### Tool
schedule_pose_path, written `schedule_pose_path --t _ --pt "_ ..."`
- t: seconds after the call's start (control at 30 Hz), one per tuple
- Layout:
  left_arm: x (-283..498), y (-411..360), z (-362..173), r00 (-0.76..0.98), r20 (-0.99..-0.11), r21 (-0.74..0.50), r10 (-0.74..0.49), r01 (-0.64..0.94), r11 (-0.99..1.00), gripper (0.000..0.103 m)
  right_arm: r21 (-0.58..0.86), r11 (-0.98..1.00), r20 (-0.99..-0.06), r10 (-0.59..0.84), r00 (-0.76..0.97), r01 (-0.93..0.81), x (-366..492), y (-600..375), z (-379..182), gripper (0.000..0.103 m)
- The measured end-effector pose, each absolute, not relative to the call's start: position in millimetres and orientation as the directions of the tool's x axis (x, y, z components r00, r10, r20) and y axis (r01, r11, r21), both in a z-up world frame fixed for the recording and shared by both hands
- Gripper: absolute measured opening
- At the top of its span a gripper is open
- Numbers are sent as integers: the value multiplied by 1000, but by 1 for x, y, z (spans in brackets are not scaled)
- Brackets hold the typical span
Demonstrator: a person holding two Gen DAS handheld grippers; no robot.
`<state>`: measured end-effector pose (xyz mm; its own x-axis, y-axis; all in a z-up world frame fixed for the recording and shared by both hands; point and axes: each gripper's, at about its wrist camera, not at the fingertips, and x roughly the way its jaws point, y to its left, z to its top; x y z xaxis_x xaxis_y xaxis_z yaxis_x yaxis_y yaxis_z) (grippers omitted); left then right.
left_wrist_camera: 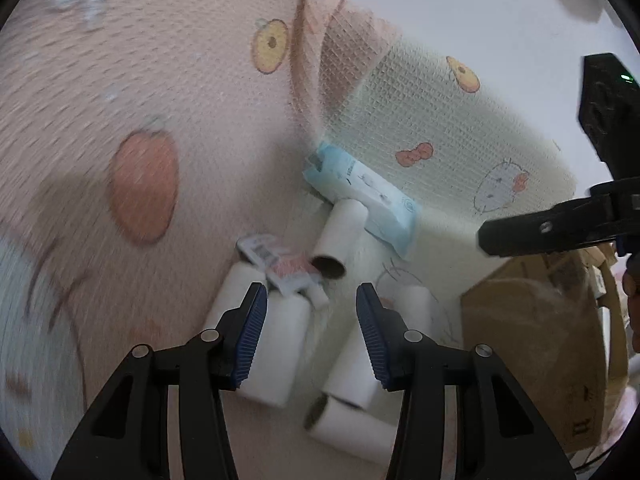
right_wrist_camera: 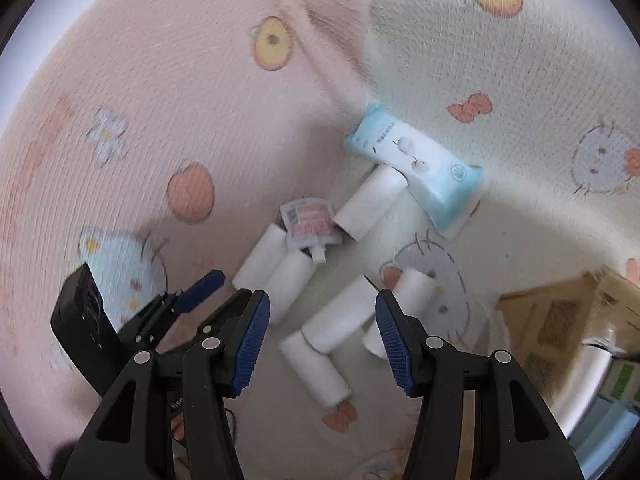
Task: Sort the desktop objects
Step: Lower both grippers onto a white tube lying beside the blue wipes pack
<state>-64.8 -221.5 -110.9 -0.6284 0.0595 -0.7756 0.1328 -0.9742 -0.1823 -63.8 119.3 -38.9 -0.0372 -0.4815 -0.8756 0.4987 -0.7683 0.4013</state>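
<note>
Reached down toward white rolls (right_wrist_camera: 336,320), lower middle of frame. Left gripper (left_wrist_camera: 311,334) and right gripper (right_wrist_camera: 323,342) both spread wide, holding nothing. Blue pack (right_wrist_camera: 416,168) lay upper right. Next, probably: close on one roll.

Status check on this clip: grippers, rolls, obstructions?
Left gripper open, empty. Right gripper open, empty. White rolls scattered on mat, untouched. Pink pouch lies across two rolls.

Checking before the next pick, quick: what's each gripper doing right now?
Left gripper: open, holding nothing, above the white rolls.
Right gripper: open, holding nothing, also above the rolls.
</note>
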Motion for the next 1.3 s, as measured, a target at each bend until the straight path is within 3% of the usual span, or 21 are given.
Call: schedule_pose_path --t 0.23,0.33,0.57,0.7,0.97,1.3 --pt "-112 -245 -130 -587 -801 -258 116 164 -952 52 440 -824 -892 -446 68 357 -114 100 -86 52" --pt "-132 -243 -141 -541 -831 -248 127 157 -956 57 418 -842 -904 -422 68 340 -129 94 -102 52" --pt "-166 -221 -156 -484 -865 -204 134 97 -974 59 410 -890 -912 -396 109 199 -162 101 -148 52" --pt "-185 -221 -168 -432 -880 -262 196 98 -960 59 454 -878 -890 -452 51 153 -172 110 -154 52" --pt "-202 -243 -192 -437 -847 -442 303 260 -859 59 572 -819 -820 -571 43 32 -193 113 -161 52" --pt "-205 -228 -204 -381 -862 -438 335 226 -870 59 571 -819 -813 -574 98 -60 -185 110 -192 52"
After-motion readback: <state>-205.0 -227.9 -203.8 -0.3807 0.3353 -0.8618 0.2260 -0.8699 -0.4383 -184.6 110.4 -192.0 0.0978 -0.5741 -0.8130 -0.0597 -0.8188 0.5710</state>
